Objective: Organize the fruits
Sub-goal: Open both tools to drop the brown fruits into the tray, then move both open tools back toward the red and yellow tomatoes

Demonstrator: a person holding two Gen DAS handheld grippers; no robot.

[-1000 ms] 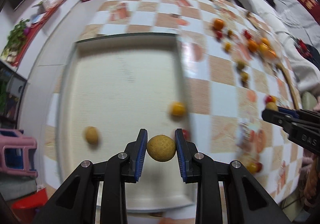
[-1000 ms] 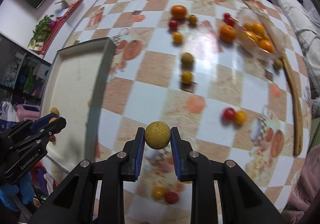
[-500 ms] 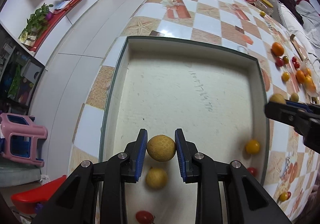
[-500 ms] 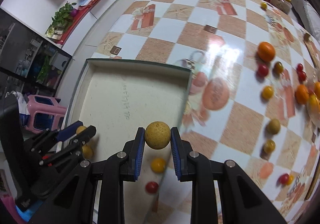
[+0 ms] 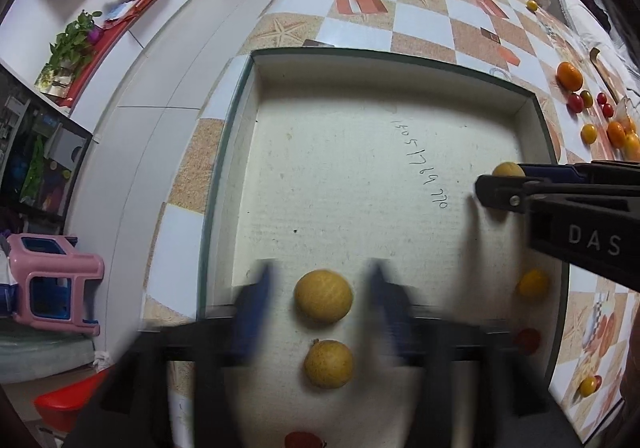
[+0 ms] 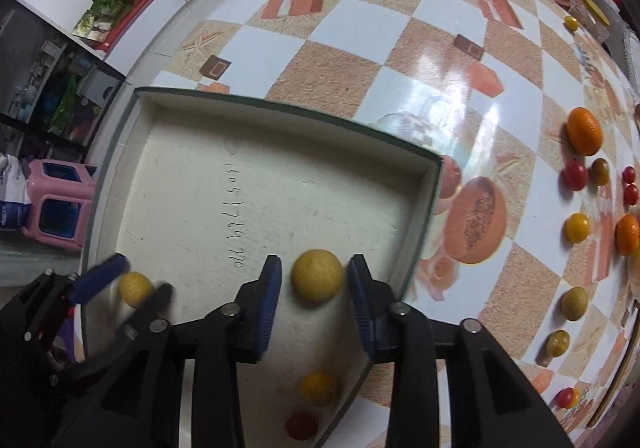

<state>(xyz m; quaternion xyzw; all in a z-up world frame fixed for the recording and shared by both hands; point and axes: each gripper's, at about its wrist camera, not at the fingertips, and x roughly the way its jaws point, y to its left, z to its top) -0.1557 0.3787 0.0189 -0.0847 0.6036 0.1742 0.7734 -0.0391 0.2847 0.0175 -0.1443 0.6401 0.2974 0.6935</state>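
The left gripper (image 5: pixel 320 300) is opening over the tray (image 5: pixel 536 107); its blue pads (image 5: pixel 258 296) are blurring apart and are no longer pressing the tan round fruit (image 5: pixel 323 296), which is sitting free between them on the tray floor. A second tan fruit (image 5: pixel 329 364) is lying just below it, close but, as far as I can tell, apart. The right gripper (image 6: pixel 316 288) is also opening, near the right wall of the tray, and the yellow-tan fruit (image 6: pixel 318 276) between its pads is standing clear of both of them.

These fruits are looking small and light, with a dull, slightly rough skin that should not be slipping much against the rubber pads. They are round, so I am judging that they may be rolling a little on the flat floor once they are released. The best hold is across the widest middle, with soft pressure, because the skin can bruise.

The tray is a shallow box with a pale, fibrous floor carrying handwritten digits (image 5: pixel 424 163), and a thin dark green rim. An orange-yellow fruit (image 6: pixel 320 388) and a red one (image 6: pixel 302 426) are resting in its near right corner. Outside, the bench (image 6: pixel 400 47) is wearing a glossy checkered cover, and more fruits are waiting there: a smooth orange mandarin (image 6: pixel 584 131), red cherry tomatoes (image 6: pixel 575 175) and small yellow ones (image 6: pixel 577 228).
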